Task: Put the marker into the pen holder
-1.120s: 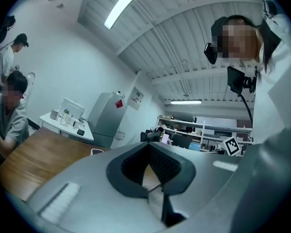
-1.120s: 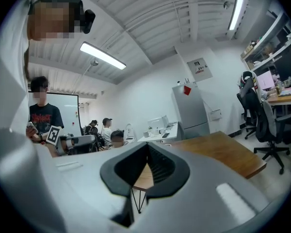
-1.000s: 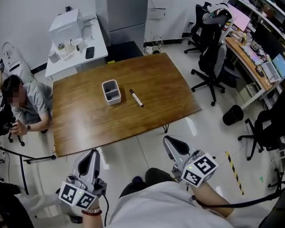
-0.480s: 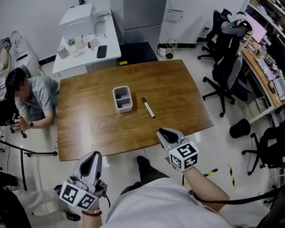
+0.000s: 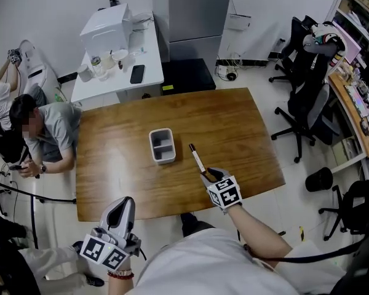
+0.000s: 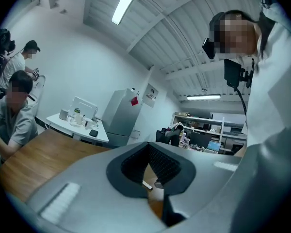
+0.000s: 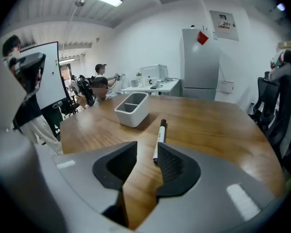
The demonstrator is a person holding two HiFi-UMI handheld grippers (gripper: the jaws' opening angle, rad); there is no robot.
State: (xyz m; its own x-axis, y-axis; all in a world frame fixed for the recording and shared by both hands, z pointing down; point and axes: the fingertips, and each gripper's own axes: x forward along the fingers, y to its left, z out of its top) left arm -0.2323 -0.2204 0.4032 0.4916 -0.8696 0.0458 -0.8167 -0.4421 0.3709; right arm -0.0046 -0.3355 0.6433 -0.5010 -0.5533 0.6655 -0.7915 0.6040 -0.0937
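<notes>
Table (image 5: 117, 171): marker (image 7: 160, 134) end within opening right hand-held gripper (image 7: 148, 158).

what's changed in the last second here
The right claw moved forward from off the near edge of the table out to the marker. It is opening, with the marker's near end at its mouth, not gripped. The left claw stayed low and shut. The marker and pen holder lie where they were.
</notes>
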